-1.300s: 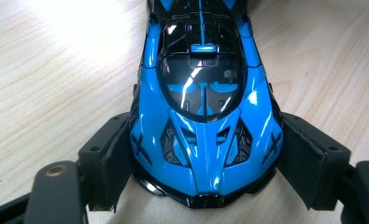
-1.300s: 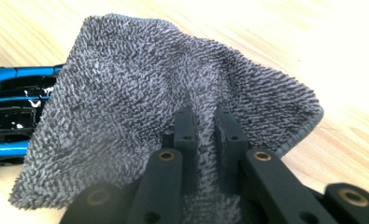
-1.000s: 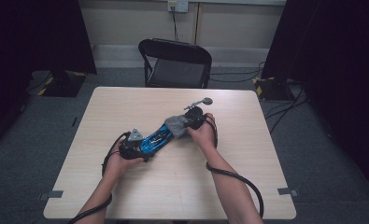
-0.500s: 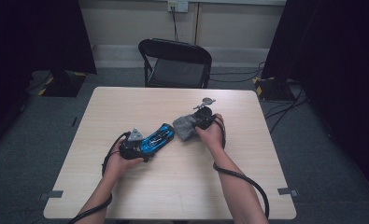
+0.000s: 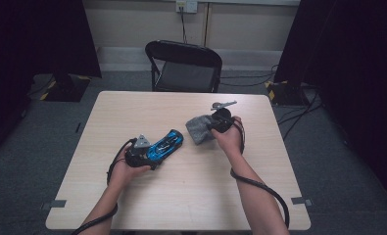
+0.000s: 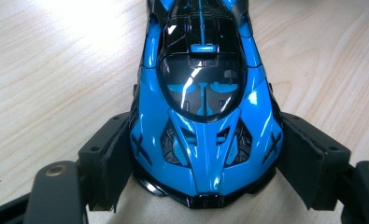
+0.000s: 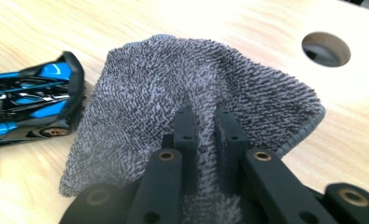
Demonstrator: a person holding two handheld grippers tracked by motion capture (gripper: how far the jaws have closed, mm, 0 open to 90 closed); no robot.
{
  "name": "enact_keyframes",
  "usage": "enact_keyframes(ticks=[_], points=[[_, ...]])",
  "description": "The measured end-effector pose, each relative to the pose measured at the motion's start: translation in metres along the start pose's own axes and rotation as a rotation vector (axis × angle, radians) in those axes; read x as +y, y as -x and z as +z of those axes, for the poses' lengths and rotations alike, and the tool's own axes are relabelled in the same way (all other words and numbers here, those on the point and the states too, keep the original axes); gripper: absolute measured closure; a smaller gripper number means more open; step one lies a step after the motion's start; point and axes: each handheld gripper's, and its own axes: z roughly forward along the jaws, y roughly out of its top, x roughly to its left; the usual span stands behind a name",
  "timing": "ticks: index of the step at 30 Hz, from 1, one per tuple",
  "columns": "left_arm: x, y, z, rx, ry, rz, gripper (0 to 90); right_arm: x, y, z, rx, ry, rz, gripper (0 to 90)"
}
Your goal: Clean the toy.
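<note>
A glossy blue and black toy car [image 5: 164,144] lies on the light wooden table [image 5: 181,205], left of centre. My left gripper [image 5: 147,152] is shut on the toy car [image 6: 203,102], its two black pads [image 6: 111,161] pressed against the car's sides at one end. A grey terry cloth [image 5: 199,129] lies just right of the car. My right gripper [image 5: 211,128] is shut on the grey cloth [image 7: 173,88], pinching a fold between its fingers [image 7: 186,126]. In the right gripper view the car [image 7: 30,100] sits at the left, just off the cloth's edge.
A black folding chair [image 5: 185,66] stands behind the table's far edge. A round hole [image 7: 325,48] is cut in the tabletop beyond the cloth. Cables trail from both grippers over the table's near side. Dark curtains hang left and right.
My right gripper has pulled the grey cloth off the car's far end and to the right. The left gripper and the car have stayed put.
</note>
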Motion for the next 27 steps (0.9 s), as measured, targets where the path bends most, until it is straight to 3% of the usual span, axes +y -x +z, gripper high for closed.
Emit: enact_keyframes(ticks=[5,12,19,27], points=[[0.0,0.0,0.0,0.0,-0.001,0.0,24.2,0.005,-0.008,-0.009,0.035,0.029,-0.012,81.9],[0.0,0.0,0.0,0.0,-0.001,0.0,24.1,0.011,-0.033,-0.011,0.096,0.054,-0.061,81.8],[0.0,0.0,0.0,0.0,0.0,0.0,24.2,0.013,-0.062,-0.007,0.16,0.067,-0.12,81.9],[0.0,0.0,0.0,0.0,-0.001,0.001,24.1,0.009,-0.091,0.006,0.219,0.045,-0.175,81.9]])
